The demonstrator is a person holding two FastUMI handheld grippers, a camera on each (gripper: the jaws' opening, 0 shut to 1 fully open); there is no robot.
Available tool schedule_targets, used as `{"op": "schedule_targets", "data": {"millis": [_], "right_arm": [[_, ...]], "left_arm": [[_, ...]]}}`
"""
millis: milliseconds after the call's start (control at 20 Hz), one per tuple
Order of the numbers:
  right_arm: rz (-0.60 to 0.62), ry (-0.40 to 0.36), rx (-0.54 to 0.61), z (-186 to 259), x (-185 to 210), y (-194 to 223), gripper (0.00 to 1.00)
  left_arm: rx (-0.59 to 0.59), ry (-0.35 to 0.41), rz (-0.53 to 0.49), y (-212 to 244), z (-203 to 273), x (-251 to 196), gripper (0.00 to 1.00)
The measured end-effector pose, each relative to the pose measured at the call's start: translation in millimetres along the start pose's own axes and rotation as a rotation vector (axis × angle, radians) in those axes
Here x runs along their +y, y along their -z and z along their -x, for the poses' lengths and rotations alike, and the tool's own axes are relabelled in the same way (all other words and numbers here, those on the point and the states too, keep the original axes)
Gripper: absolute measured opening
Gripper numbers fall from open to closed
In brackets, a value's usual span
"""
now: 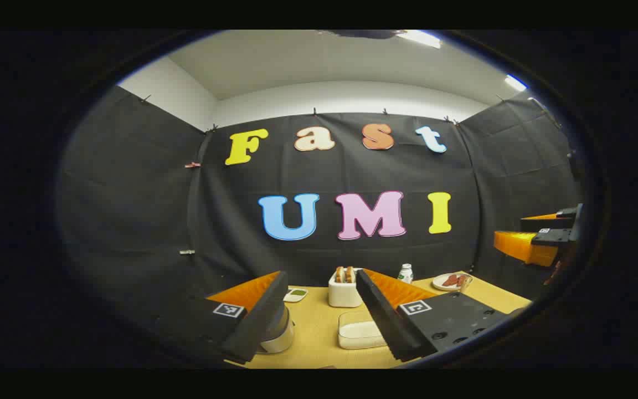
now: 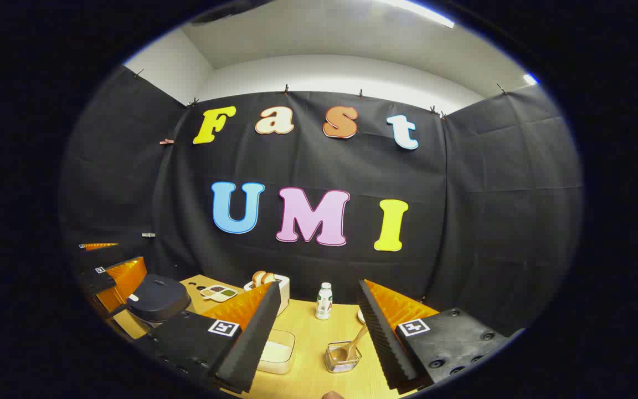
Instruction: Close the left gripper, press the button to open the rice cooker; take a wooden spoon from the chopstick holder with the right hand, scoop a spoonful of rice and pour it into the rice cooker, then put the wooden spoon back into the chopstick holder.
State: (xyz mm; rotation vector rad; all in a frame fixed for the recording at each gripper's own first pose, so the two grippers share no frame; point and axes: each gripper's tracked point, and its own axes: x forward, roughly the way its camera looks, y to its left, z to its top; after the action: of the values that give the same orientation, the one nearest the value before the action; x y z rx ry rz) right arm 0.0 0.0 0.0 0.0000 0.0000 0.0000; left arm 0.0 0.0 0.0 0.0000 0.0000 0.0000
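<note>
**Both tongs held apart above the bench, rice cooker shut, spoon in its holder**

The landmark is the white toaster at the back of the bench.

In the right gripper view, far left of the toaster, the left tongs hang by the dark-lidded rice cooker, whose lid lies down. Between cooker and toaster sits a small white dish with compartments. Just in front of the toaster stands a clear rice container, partly behind one finger of the right tongs, which are spread wide with nothing between them. Right of the toaster stands a small white bottle. In front of that bottle is the chopstick holder, with the wooden spoon leaning in it, handle tilted up to the right.

In the left gripper view the left tongs are likewise apart and hold nothing. The rice cooker sits low, left of the toaster, mostly hidden behind a finger. The rice container lies in front of the toaster, the bottle to its right, then a plate with reddish food. Farther right, the right tongs hover above the bench edge.
</note>
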Motion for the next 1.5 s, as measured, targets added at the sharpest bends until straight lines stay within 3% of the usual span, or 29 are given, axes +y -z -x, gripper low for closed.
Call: {"op": "schedule_targets", "data": {"millis": [1500], "right_arm": [[0.047, -0.052, 0.0, -5.6, 16.4, 4.0, 0.88]], "left_arm": [[0.027, -0.1, 0.052, 12.6, -1.7, 29.5, 0.86]]}}
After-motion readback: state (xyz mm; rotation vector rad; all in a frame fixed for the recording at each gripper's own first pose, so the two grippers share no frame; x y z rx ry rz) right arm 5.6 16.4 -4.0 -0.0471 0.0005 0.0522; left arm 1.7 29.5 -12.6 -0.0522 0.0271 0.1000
